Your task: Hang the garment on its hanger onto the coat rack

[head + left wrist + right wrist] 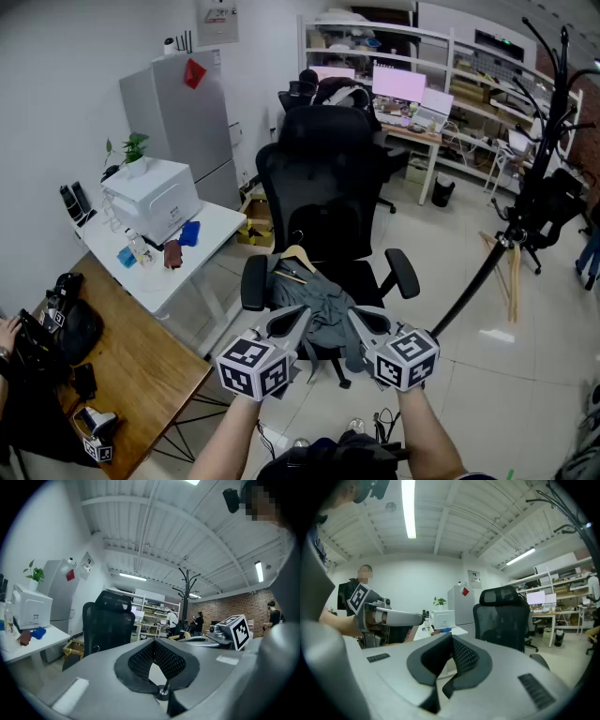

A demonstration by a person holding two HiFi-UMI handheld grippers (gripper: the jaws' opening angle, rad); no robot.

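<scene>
Left gripper (296,317) and right gripper (360,317) both closed, empty, near side of chair (323,178). Garment (323,298) on hanger (298,255) lies on seat. Coat rack (548,112) far right.

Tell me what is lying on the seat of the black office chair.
A grey garment lies crumpled there on a wooden hanger. It covers most of the seat, so anything beneath it cannot be seen.
</scene>
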